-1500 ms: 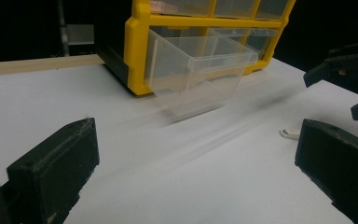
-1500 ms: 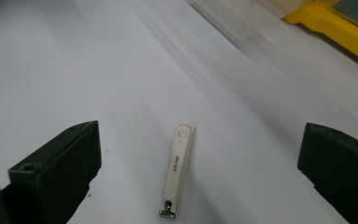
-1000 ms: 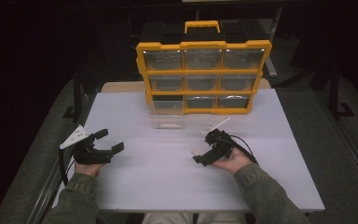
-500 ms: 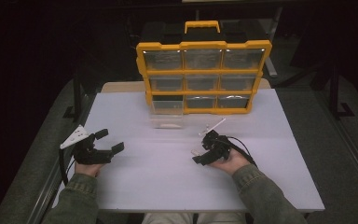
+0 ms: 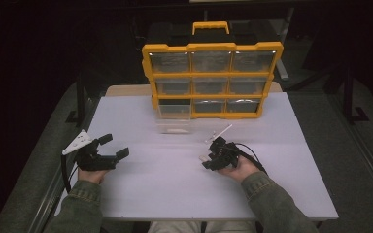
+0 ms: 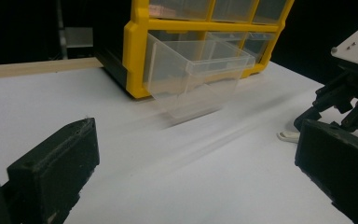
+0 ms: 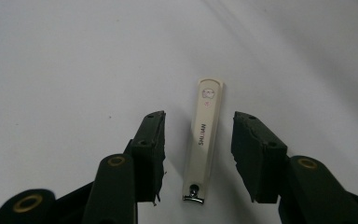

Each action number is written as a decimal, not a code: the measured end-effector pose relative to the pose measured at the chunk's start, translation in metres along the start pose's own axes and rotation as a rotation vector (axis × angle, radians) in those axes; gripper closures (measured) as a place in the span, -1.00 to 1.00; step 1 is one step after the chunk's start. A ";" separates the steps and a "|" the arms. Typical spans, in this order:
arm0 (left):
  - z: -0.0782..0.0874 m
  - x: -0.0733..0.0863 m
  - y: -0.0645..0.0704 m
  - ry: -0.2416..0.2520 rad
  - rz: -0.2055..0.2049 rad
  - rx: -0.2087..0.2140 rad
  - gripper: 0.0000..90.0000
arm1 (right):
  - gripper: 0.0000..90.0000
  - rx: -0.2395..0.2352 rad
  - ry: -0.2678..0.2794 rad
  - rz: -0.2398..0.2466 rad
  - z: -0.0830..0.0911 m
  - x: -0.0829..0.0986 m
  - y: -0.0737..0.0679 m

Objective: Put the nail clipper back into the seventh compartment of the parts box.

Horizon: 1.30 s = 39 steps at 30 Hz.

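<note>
Nail clipper [image 7: 205, 140], cream w/ a small logo and lettering on the lever, lies flat on the white table [image 5: 175, 194], right of centre and near the person's edge. In the right gripper view it sits between the two black jaws of the right gripper [image 7: 198, 156], lengthwise along them, pivot end toward the camera. Jaws are spread, one each side, a gap of bare table showing on both sides, so nothing is gripped yet. In the high view the same gripper [image 5: 212, 156] is tipped down over the clipper [image 5: 204, 158], which peeks out as a pale sliver at its tip.

Left gripper [image 5: 109, 149] rests at the table's left edge, well apart from the clipper, jaws wide and holding nothing. Its own view looks toward the yellow organizer [image 6: 140, 51] at the back of the table, w/ one clear drawer [image 6: 198, 74] pulled out of the bottom-left slot and empty as far as I can tell.

Step in hand, imo: pre-grasp, lining up on the clipper. Next move needs the jaws lowered until they bracket the thin body, then closed squarely across its width. It's flat, slick and low, so a squeeze too high could skid off or flip it. The pulled-out drawer looks like the probable drop spot, but that's a guess.
</note>
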<state>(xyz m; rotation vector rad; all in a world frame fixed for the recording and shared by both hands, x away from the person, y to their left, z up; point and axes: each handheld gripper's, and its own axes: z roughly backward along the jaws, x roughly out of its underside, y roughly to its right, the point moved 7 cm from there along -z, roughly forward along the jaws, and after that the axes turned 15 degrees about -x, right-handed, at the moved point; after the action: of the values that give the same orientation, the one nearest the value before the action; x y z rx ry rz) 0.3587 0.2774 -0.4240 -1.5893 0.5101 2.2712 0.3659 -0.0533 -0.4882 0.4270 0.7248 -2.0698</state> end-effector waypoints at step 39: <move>0.000 0.001 -0.001 -0.004 -0.002 -0.007 -1.00 | 0.69 0.004 0.033 -0.029 0.015 -0.004 0.004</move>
<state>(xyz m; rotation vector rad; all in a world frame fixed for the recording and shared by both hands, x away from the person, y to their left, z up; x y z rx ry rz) 0.3593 0.2782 -0.4248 -1.5874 0.5001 2.2771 0.3711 -0.0624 -0.4756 0.4559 0.7511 -2.0961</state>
